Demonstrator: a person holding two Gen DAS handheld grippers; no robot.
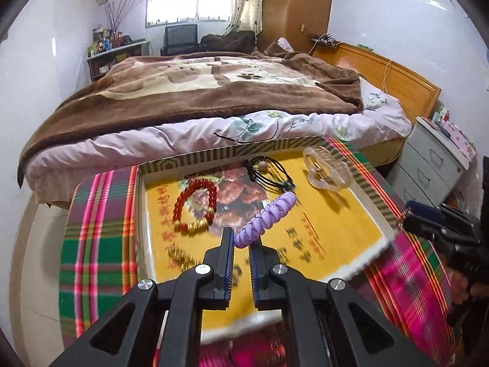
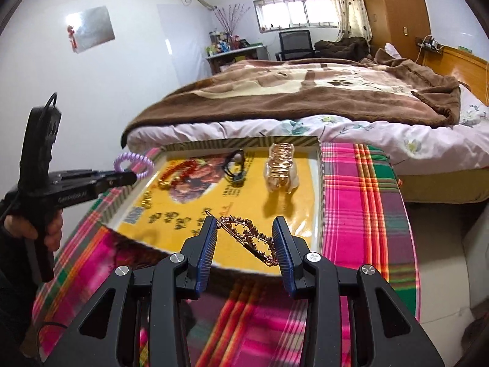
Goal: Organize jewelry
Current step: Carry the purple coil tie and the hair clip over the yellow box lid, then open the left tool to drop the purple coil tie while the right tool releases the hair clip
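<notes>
While left gripper (image 1: 241,241) pinches purple coil (image 1: 265,218), right gripper (image 2: 246,240) clasps hairpin (image 2: 247,235) beside tray (image 2: 321,189).

A brown blanket (image 1: 195,91) is lying across the bed (image 1: 275,128); a black chair (image 2: 295,41) is standing beneath the window (image 2: 298,15).

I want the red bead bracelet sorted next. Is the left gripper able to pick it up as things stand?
Probably not yet: the left gripper is shut on the purple coil hair tie. The red bead bracelet lies uncovered in the tray, so the way is free once the fingers are emptied.
</notes>
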